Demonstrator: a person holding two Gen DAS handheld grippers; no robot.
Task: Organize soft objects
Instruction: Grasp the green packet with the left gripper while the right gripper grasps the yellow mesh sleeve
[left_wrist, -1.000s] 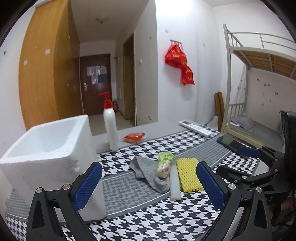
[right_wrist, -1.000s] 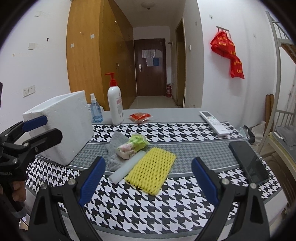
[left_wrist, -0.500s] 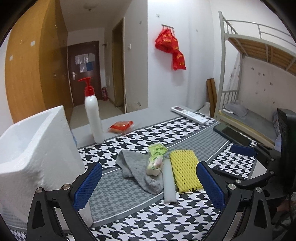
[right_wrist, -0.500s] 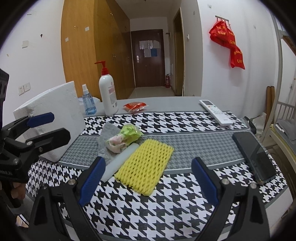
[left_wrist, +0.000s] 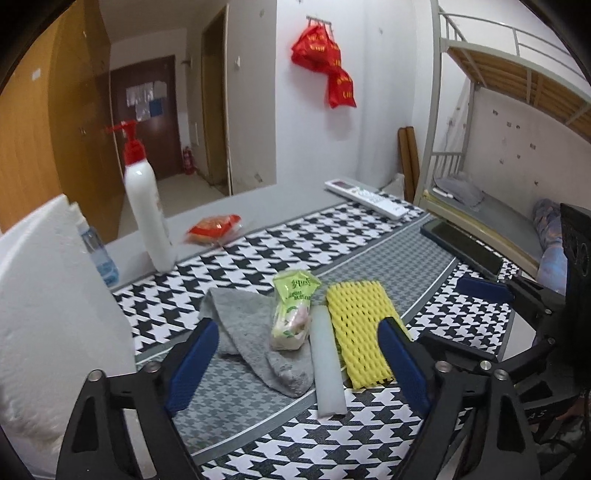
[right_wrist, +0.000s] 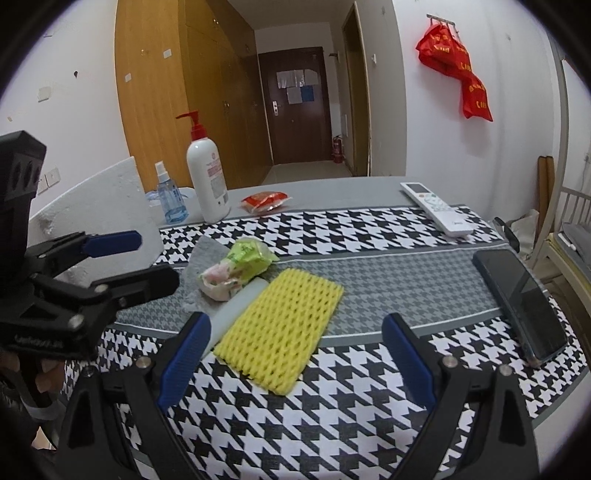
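Note:
Several soft things lie together mid-table on the houndstooth cloth (left_wrist: 258, 258): a grey sock (left_wrist: 251, 325), a green tissue packet (left_wrist: 291, 310) resting on it, a white foam strip (left_wrist: 327, 369) and a yellow foam net (left_wrist: 360, 328). My left gripper (left_wrist: 297, 325) hovers just short of the sock and packet. Its jaws are closing with nothing pressed between them. A white foam box (left_wrist: 55, 314) stands to its left. My right gripper (right_wrist: 295, 321) is open in front of the yellow net (right_wrist: 280, 325), touching nothing. The left gripper (right_wrist: 157, 258) also shows at the left of the right wrist view.
A pump bottle (right_wrist: 207, 177), a blue spray bottle (right_wrist: 170, 199) and a red packet (right_wrist: 264, 201) stand along the far edge. A remote (right_wrist: 436, 212) and a dark phone (right_wrist: 521, 302) lie at the right. A bunk bed (left_wrist: 498, 92) is beyond the table's right side.
The left gripper has come forward and down towards the pile, and its jaws have narrowed a little. The right gripper has edged closer to the yellow net.

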